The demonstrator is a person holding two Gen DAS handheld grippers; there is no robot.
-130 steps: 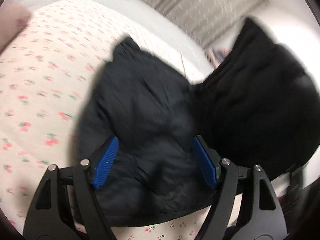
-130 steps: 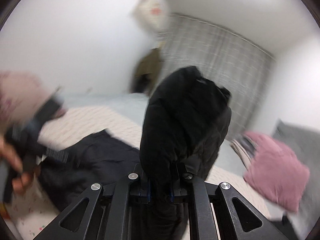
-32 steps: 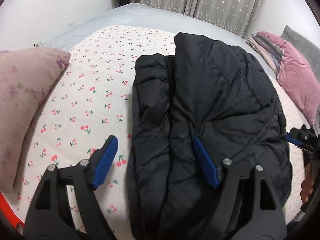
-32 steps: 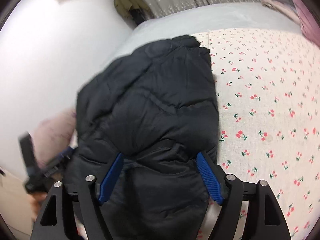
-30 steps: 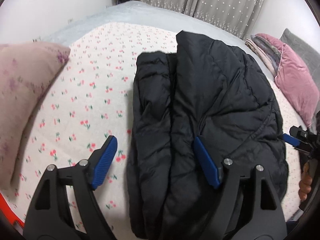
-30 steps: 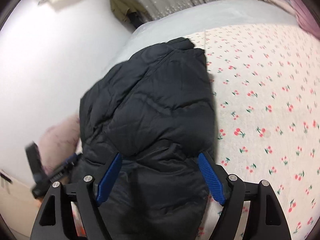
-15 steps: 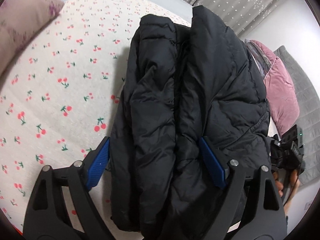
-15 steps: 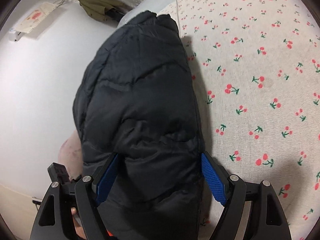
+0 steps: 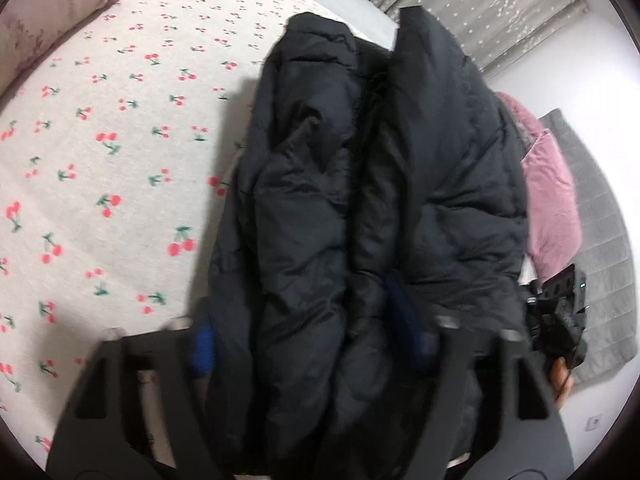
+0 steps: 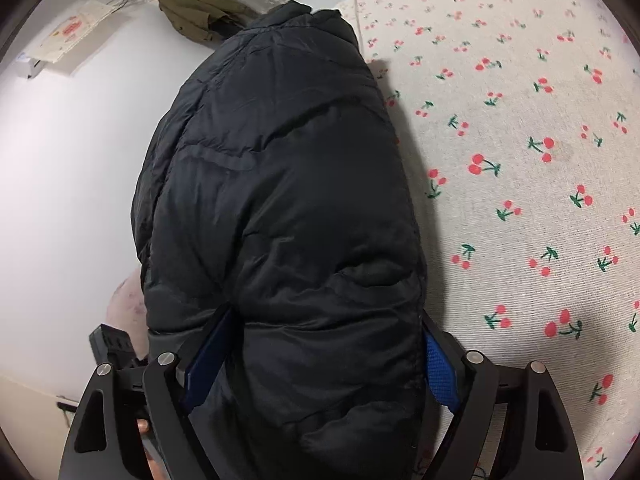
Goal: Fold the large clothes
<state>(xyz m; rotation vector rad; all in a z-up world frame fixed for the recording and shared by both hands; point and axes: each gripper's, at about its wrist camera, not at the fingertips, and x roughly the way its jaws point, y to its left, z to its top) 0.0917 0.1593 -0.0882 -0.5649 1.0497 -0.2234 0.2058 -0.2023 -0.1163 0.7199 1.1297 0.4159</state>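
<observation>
A black quilted puffer jacket (image 9: 360,208), already doubled lengthwise, lies along a cream bedsheet printed with red cherries (image 9: 100,152). The left gripper (image 9: 310,344) straddles the bundle's near end; its jaws have just been closing on the padding, apparently to take hold for the next fold. The right gripper (image 10: 320,364) stands wide, blue pads flanking the other near corner, not visibly pinching.

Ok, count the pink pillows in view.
2. A pale floral pillow at the left wrist view's top left; a velvet pillow at its right edge, beside grey quilting. The jacket may hide more.
</observation>
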